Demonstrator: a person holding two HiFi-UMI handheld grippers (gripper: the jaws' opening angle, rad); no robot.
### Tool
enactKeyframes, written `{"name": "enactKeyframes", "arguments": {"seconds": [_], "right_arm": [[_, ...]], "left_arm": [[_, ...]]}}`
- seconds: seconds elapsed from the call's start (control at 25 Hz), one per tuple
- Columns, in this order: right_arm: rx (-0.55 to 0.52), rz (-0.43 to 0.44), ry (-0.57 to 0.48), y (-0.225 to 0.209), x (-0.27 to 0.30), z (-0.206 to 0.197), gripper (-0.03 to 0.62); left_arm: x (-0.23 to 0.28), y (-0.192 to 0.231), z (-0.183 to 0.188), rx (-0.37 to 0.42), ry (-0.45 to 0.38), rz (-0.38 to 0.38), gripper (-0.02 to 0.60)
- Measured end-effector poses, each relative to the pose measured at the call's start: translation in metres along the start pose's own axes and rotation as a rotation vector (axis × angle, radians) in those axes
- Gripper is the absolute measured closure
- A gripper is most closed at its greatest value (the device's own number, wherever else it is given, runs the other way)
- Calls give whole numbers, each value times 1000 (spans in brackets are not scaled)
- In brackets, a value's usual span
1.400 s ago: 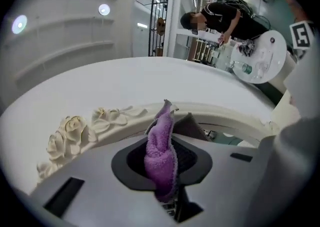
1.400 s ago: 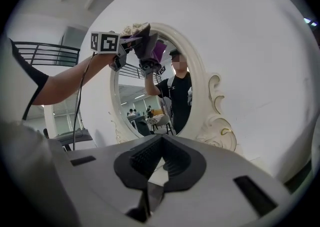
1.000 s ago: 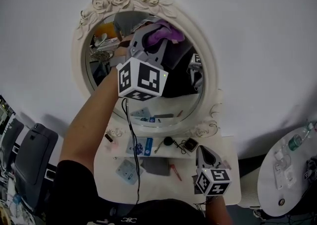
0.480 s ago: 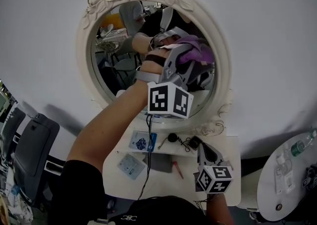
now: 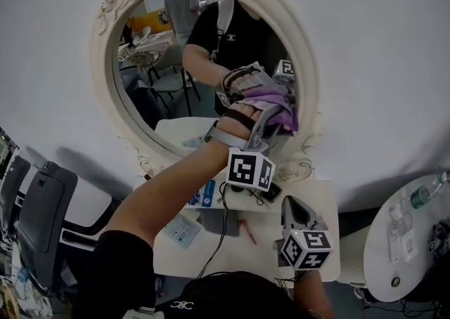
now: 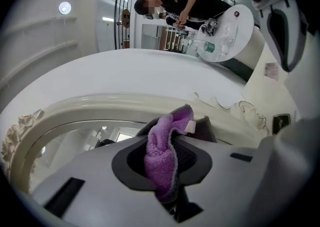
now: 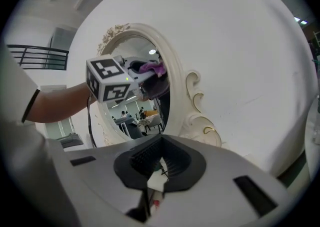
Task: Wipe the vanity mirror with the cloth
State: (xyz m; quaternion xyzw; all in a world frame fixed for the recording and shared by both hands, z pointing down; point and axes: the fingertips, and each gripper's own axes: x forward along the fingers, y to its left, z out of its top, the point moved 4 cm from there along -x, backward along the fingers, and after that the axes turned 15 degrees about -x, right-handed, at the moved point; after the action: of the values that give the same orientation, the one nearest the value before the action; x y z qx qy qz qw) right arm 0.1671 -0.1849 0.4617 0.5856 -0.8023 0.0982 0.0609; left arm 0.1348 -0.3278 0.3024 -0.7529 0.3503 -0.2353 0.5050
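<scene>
White wall behind the counter [image 5: 325, 233]: the left hand-held gripper [image 5: 259, 119] is clamped on the purple cloth [image 6: 161, 153], pressed to the vanity mirror [image 5: 162, 64] at its lower right, beside the frame. Right hand-held gripper [image 5: 295, 212] hangs over the counter, jaws together, empty. Judgement: press the cloth flat, overlap strokes, avoid the scrollwork.

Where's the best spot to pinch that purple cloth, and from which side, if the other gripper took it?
Probably the loose tuft of the purple cloth poking past the left gripper, whose jaws are shut on its middle. There it bunches thick and free, near the mirror frame. Come from the side away from the glass, jaws straddling the fold.
</scene>
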Motion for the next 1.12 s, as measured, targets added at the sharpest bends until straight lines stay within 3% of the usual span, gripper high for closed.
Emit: {"name": "enactKeyframes", "arguments": {"seconds": [0.16, 0.56, 0.88, 1.04, 1.12], "right_arm": [[17, -30, -4, -10, -8, -3, 591], [15, -44, -8, -7, -19, -2, 591], [2, -64, -8, -5, -34, -1, 591], [-5, -67, -4, -3, -38, -2, 591], [-8, -64, -4, 0, -38, -2, 591]], "left_arm": [[5, -52, -16, 30, 35, -78, 520], [-1, -108, -52, -117, 98, -170, 520], [-31, -165, -127, -81, 239, -257, 520], [-43, -170, -144, -193, 310, -242, 520], [-52, -158, -140, -391, 339, -200, 520]]}}
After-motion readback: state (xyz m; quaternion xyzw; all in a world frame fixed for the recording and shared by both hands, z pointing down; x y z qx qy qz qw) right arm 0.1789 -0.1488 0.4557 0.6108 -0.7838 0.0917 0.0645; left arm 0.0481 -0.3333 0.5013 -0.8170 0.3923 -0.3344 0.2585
